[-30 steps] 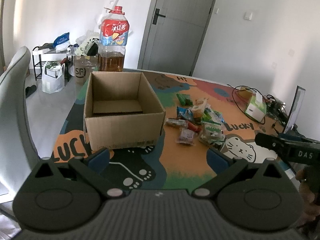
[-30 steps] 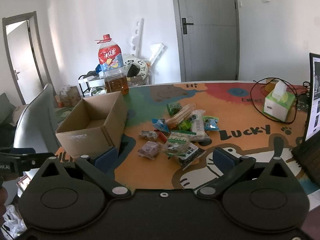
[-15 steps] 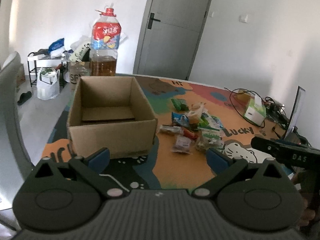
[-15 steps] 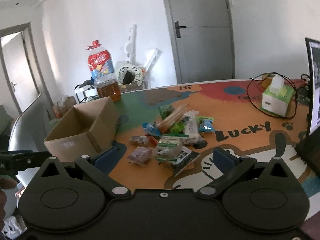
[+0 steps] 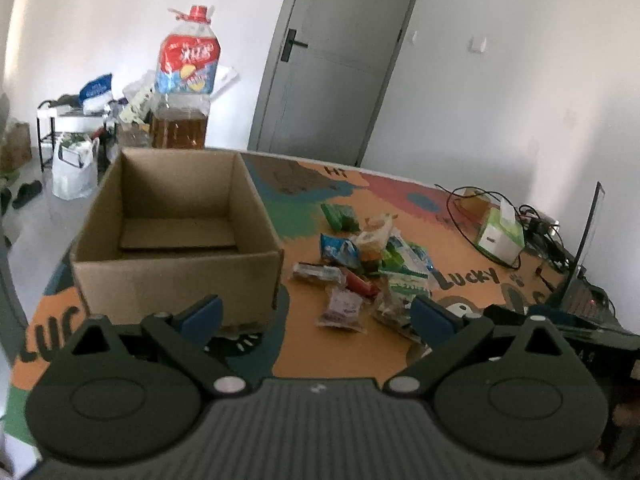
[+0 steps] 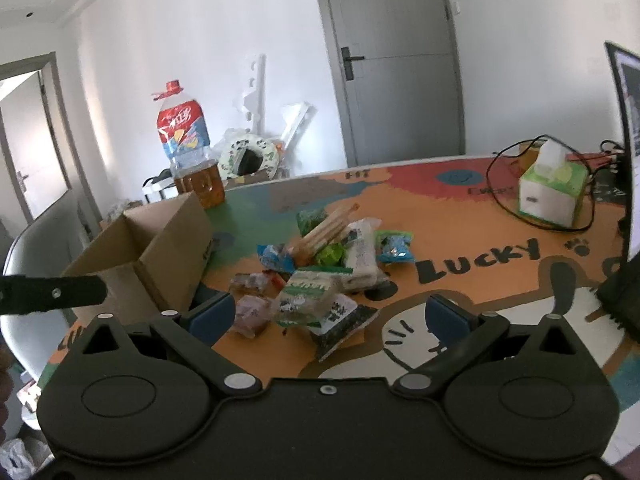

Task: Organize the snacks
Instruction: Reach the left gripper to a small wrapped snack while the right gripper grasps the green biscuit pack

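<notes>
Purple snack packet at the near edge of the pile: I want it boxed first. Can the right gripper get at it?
Probably yes. The purple snack packet lies uncovered at the pile's near edge, just ahead of the open right gripper, nothing between.

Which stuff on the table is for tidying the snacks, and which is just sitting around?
For the job:
- snack packets, piled loose on the table
- cardboard box, open, no snacks in it
- left gripper and right gripper, both open, holding nothing

Just lying about:
- big oil bottle
- tissue box
- black cable
</notes>
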A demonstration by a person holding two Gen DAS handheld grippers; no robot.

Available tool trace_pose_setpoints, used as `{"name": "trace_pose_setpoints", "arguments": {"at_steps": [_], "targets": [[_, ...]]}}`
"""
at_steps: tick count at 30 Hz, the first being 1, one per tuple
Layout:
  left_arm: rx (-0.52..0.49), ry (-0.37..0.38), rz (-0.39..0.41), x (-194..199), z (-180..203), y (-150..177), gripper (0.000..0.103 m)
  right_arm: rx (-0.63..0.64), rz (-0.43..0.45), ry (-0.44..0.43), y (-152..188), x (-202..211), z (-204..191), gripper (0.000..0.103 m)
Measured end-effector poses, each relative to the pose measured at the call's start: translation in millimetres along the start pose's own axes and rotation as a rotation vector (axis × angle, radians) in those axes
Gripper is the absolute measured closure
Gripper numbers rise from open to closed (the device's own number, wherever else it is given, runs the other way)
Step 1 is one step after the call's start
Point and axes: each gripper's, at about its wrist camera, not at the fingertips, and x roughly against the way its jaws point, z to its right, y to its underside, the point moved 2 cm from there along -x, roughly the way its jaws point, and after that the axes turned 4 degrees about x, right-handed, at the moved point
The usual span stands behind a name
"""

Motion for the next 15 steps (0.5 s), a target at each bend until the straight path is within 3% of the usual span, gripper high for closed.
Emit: {"name": "trace_pose_setpoints", "arguments": {"at_steps": [4, 7, 11, 15], "targets": [[-0.003, 0.006, -0.017, -15.4, 2.8, 4.6, 0.003, -0.005, -0.022, -0.020, 5.1, -15.8, 3.2, 0.002], [0.005, 0.023, -0.031, -25.6, 4.8, 6.0, 0.005, 0.010, -0.058, -0.004, 6.7, -31.3, 4.2, 0.010], [0.018, 0.042, -0.054, -40.2, 9.1, 7.9, 0.022, -0.019, -0.069, -0.055, 6.4, -42.5, 11.0, 0.020], [0.028, 0.058, -0.080, -53.8, 15.1, 12.1, 0.037, 0.015, -0.081, -0.040, 6.6, -53.0, 12.7, 0.029]]}}
